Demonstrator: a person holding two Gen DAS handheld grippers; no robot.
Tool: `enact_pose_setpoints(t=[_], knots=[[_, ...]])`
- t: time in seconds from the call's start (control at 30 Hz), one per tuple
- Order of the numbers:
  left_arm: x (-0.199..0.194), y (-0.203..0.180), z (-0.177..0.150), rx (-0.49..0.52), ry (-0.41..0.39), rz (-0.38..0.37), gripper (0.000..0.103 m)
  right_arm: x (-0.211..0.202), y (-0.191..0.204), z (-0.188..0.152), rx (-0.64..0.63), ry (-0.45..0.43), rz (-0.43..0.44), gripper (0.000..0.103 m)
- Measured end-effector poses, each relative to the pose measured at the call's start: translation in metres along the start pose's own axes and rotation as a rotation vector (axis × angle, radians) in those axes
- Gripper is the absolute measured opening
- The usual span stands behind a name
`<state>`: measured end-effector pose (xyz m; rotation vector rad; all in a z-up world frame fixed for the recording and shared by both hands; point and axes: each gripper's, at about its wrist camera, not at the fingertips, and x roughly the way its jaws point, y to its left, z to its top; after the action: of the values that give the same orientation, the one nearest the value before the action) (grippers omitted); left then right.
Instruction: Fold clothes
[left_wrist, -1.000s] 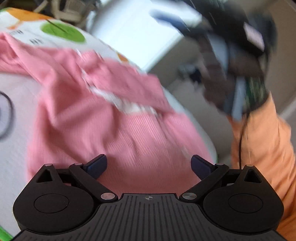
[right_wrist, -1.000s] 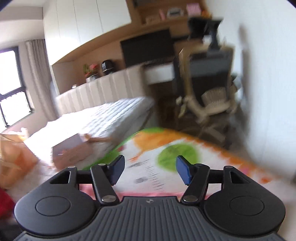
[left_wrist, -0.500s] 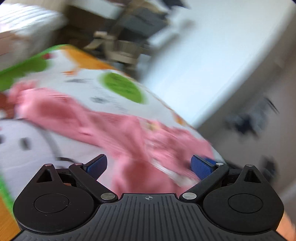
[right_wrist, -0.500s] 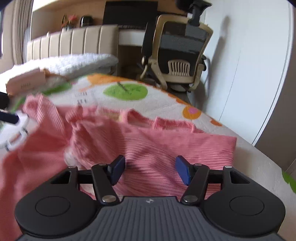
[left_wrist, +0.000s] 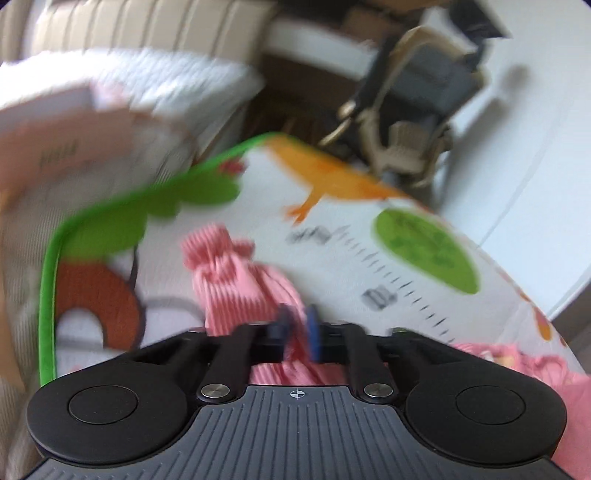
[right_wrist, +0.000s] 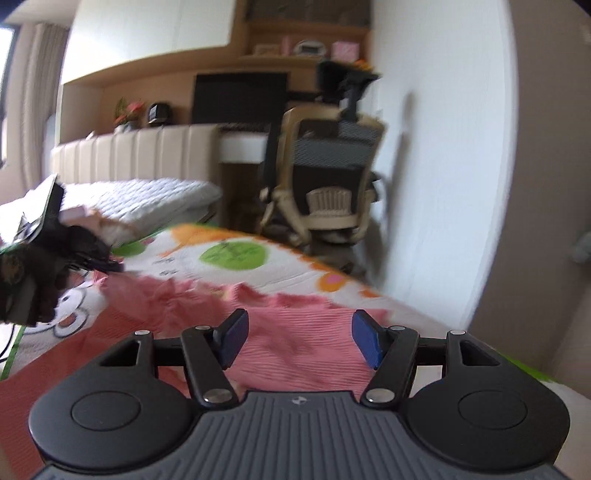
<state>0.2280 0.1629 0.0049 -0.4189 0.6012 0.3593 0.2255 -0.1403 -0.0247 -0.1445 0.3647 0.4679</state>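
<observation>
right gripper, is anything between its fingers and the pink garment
Nothing visible. The right gripper is open with the pink garment spread directly beneath its fingers. The left gripper, shut on a sleeve, sits off to the side.

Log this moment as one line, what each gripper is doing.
left gripper: shut on pink ribbed garment | right gripper: open above garment | surface: cartoon-print mat

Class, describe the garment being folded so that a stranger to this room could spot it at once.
Find the white play mat printed with orange and green shapes. Spread across it lies the pink ribbed garment, the only cloth there, one end pinched in the left gripper.
</observation>
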Motion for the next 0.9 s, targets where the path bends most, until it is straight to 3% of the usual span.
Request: enact_pose_setpoints(t=[0.13, 0.27, 0.3, 0.33, 0.37, 0.4, 0.43, 0.53, 0.73, 0.8, 0.87, 0.9], knots=[[-0.067, -0.053, 0.026, 0.168, -0.230, -0.237, 0.006, -0.019, -0.031, 0.001, 0.056, -0.022, -0.095, 0.063], [-0.094, -0.110, 0.019, 0.310, -0.175, -0.564, 0.010, -0.019, -0.051, 0.002, 0.136, -0.026, -0.150, 0.063], [-0.100, -0.124, 0.017, 0.345, -0.158, -0.645, 0.031, -0.017, -0.053, 0.002, 0.152, -0.023, -0.148, 0.064], [-0.095, -0.135, 0.005, 0.391, -0.070, -0.713, 0.059, -0.015, -0.055, 0.001, 0.169, -0.020, -0.147, 0.065], [-0.089, -0.145, -0.011, 0.439, 0.011, -0.759, 0.067, -0.014, -0.055, 0.001, 0.177, -0.016, -0.144, 0.065], [-0.086, -0.153, -0.027, 0.497, 0.059, -0.775, 0.068, -0.011, -0.055, 0.000, 0.181, -0.011, -0.140, 0.065], [-0.085, -0.159, -0.043, 0.565, 0.077, -0.763, 0.069, -0.010, -0.054, -0.001, 0.177, -0.008, -0.135, 0.065], [-0.084, -0.171, -0.072, 0.749, -0.005, -0.607, 0.073, -0.005, -0.048, -0.001, 0.157, -0.001, -0.118, 0.066], [-0.030, -0.180, -0.030, 0.671, -0.060, -0.406, 0.080, 0.009, -0.036, -0.001, 0.147, 0.020, -0.084, 0.066], [0.000, -0.182, -0.028, 0.730, 0.004, -0.337, 0.081, 0.015, -0.027, -0.002, 0.132, 0.033, -0.063, 0.066], [0.035, -0.181, -0.027, 0.758, 0.092, -0.283, 0.077, 0.020, -0.012, -0.001, 0.087, 0.045, -0.036, 0.066], [0.045, -0.173, -0.027, 0.740, 0.115, -0.264, 0.057, 0.022, -0.004, -0.001, 0.063, 0.051, -0.022, 0.066]])
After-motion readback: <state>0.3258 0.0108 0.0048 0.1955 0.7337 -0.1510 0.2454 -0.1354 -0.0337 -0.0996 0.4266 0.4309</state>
